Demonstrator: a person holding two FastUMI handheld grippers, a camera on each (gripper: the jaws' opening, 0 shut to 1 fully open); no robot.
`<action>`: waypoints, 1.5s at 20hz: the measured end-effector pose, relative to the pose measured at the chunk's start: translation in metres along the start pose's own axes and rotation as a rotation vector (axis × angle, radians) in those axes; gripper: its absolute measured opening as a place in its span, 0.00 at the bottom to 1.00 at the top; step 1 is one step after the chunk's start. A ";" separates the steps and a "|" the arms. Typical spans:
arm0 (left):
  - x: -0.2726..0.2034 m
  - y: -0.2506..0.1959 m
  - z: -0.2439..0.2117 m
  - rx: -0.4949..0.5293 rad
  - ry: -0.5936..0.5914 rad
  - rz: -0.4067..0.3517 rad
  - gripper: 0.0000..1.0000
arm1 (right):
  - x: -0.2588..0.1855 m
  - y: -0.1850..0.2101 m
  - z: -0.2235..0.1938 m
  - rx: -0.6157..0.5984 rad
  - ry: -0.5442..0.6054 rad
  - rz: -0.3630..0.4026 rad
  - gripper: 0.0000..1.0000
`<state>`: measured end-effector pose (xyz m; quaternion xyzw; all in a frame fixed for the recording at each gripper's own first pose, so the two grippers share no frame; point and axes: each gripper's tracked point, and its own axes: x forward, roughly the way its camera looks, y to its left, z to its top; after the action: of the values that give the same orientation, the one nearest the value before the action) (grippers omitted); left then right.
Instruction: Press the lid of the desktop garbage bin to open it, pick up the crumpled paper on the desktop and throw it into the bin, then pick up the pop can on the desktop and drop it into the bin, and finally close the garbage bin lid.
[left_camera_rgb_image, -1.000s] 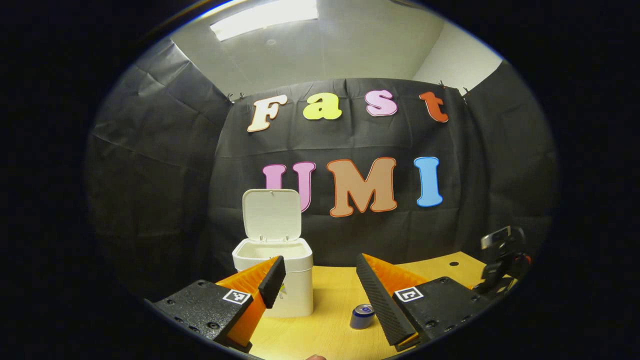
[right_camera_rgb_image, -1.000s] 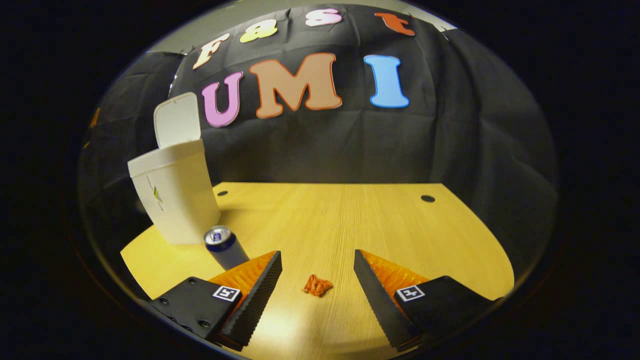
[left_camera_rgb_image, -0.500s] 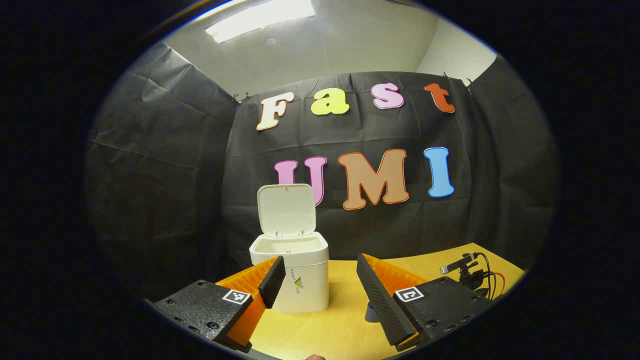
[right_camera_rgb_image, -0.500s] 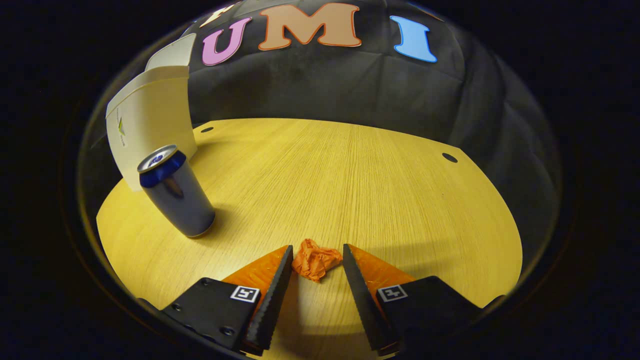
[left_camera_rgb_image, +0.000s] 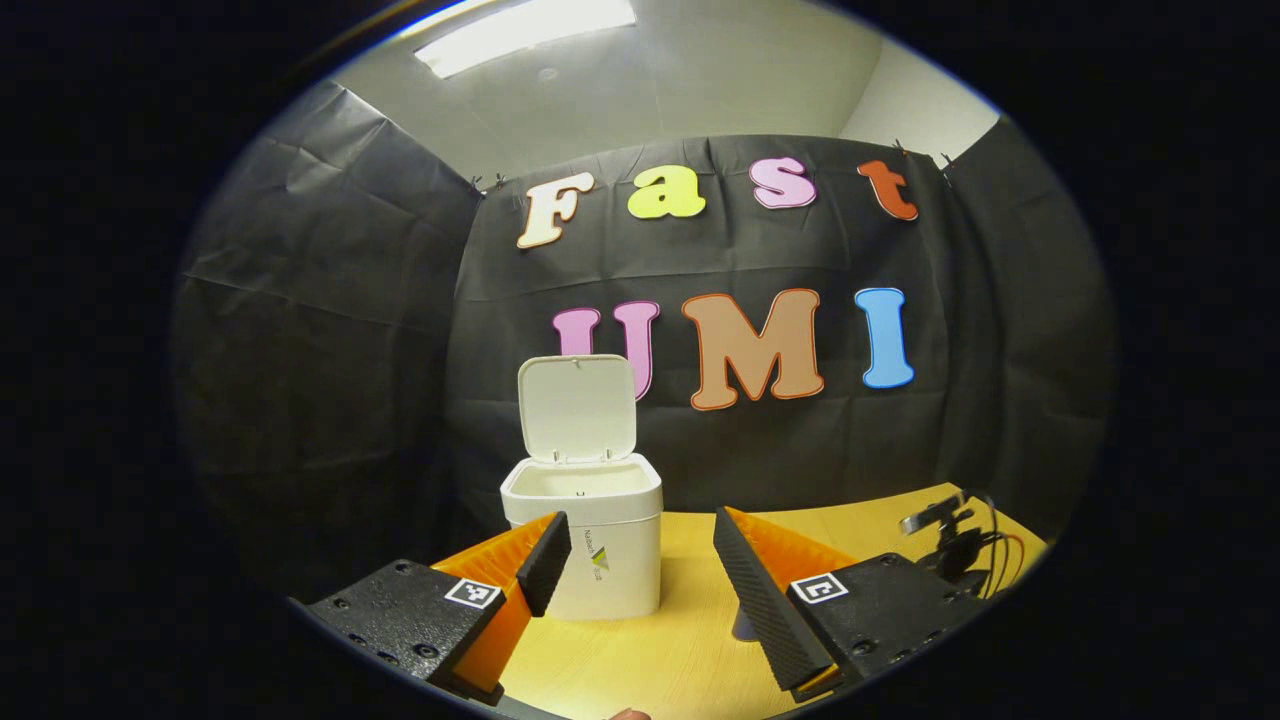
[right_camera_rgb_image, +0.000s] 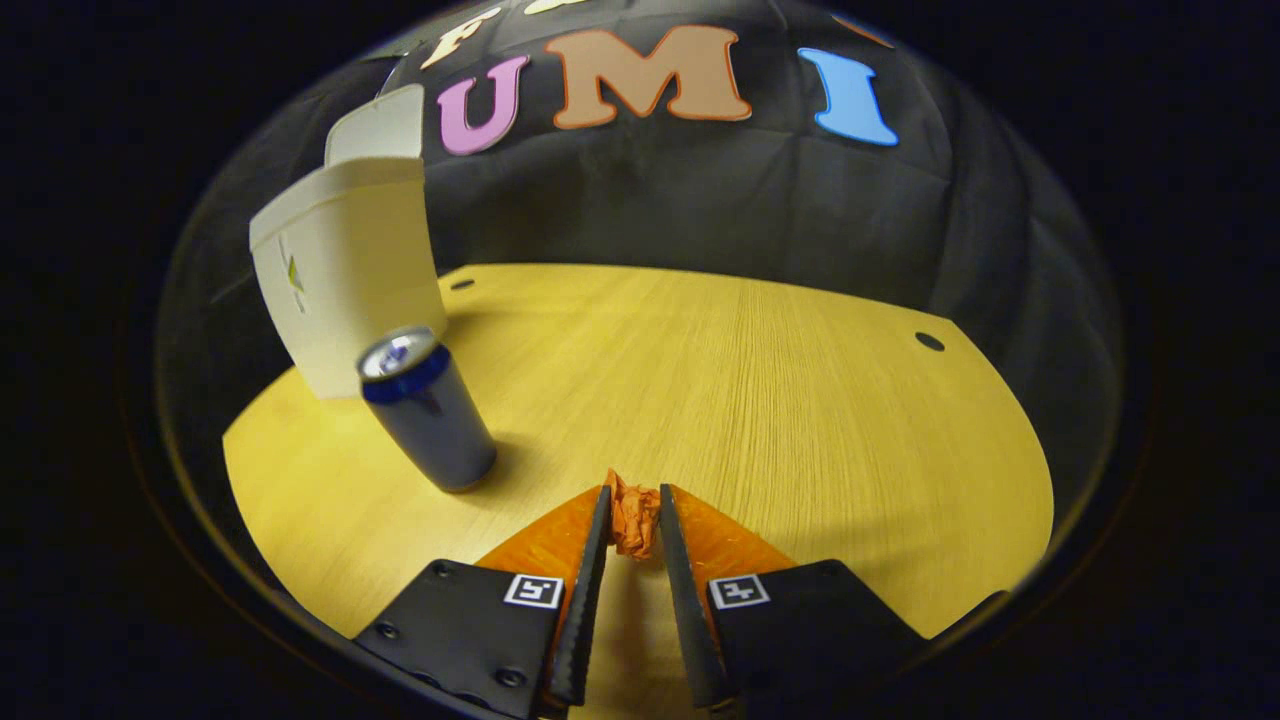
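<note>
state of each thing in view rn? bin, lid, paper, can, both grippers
garbage bin: upright on the table, open.
lid: flipped up, standing behind the opening.
crumpled paper: pinched between the right gripper's fingers.
pop can: upright on the table, untouched.
right gripper: shut on the paper.
left gripper: open, holding nothing.

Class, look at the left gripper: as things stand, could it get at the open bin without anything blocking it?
Probably yes. The left gripper is open and faces the bin directly, with bare table between them. The lid stands upright, leaving the mouth free. The can stands off to one side.
</note>
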<state>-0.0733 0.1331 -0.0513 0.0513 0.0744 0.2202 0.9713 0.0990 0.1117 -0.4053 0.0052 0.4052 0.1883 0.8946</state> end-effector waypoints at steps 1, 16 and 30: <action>0.002 -0.001 0.002 -0.003 -0.007 -0.007 0.89 | -0.019 0.006 0.025 0.021 -0.062 0.023 0.41; 0.035 0.014 0.020 -0.053 -0.066 -0.063 0.89 | -0.165 0.118 0.286 0.008 -0.593 0.247 0.39; 0.030 0.112 0.004 -0.034 -0.050 0.057 0.89 | -0.040 0.338 0.318 -0.178 -0.475 0.449 0.37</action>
<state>-0.0927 0.2463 -0.0366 0.0425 0.0449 0.2478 0.9668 0.1938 0.4573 -0.1085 0.0598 0.1562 0.4090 0.8971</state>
